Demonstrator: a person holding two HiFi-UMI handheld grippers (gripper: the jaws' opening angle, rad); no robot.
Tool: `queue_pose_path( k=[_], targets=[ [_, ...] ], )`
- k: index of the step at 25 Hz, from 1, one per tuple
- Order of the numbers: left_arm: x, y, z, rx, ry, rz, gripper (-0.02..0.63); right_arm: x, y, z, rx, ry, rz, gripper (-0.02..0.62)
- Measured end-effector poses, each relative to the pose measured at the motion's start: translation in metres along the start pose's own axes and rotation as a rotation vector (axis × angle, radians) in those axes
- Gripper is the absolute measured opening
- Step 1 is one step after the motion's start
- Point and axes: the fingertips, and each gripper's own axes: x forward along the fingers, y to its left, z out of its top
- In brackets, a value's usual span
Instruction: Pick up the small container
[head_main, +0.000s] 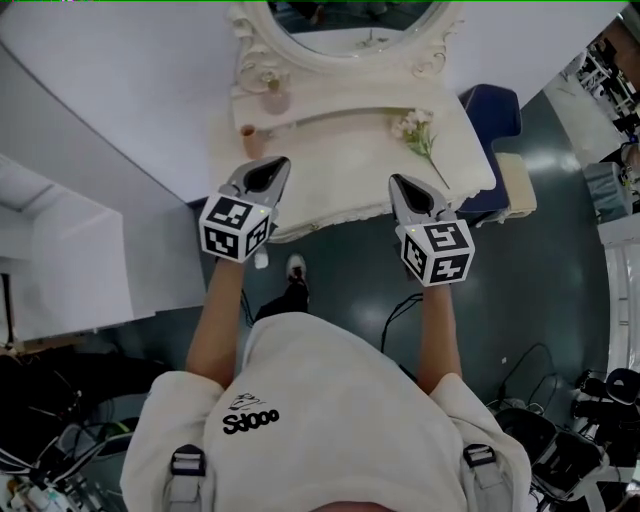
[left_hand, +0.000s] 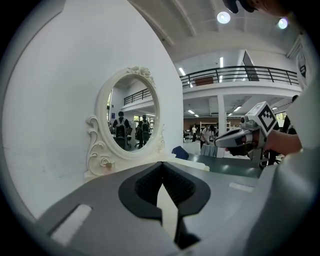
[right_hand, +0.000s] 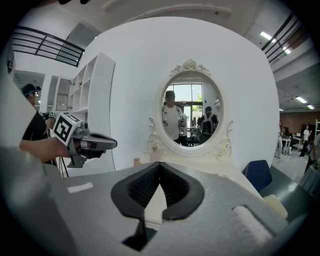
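A small peach container (head_main: 250, 138) stands near the left edge of the cream dressing table (head_main: 350, 185); the right gripper view shows this container (right_hand: 136, 162) too. A pink jar (head_main: 275, 98) sits on the raised shelf by the mirror's base. My left gripper (head_main: 272, 172) hovers over the table's front left, just short of the peach container, jaws shut with nothing in them (left_hand: 162, 164). My right gripper (head_main: 400, 187) is over the front right part of the table, also shut and empty (right_hand: 160, 164).
An oval mirror (head_main: 345, 25) in an ornate frame stands at the table's back against a white wall. A sprig of white flowers (head_main: 418, 132) lies on the table's right side. A blue chair (head_main: 495, 115) and a beige stool (head_main: 515, 185) stand to the right.
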Motion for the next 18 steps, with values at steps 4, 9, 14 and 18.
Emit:
queue_pose_path(
  k=[4, 9, 14, 18],
  targets=[
    [0.036, 0.046, 0.011, -0.012, 0.0, 0.011, 0.02, 0.049, -0.015, 0.021, 0.0, 0.011, 0.012, 0.003],
    [0.072, 0.1, 0.015, -0.03, 0.017, 0.033, 0.036, 0.103, -0.03, 0.039, 0.007, 0.03, 0.014, 0.003],
    [0.108, 0.141, 0.008, -0.053, 0.046, 0.041, 0.067, 0.147, -0.047, 0.047, 0.018, 0.055, 0.003, 0.003],
    [0.131, 0.163, -0.002, -0.073, 0.072, 0.061, 0.096, 0.169, -0.058, 0.05, 0.017, 0.066, 0.004, 0.003]
  ],
)
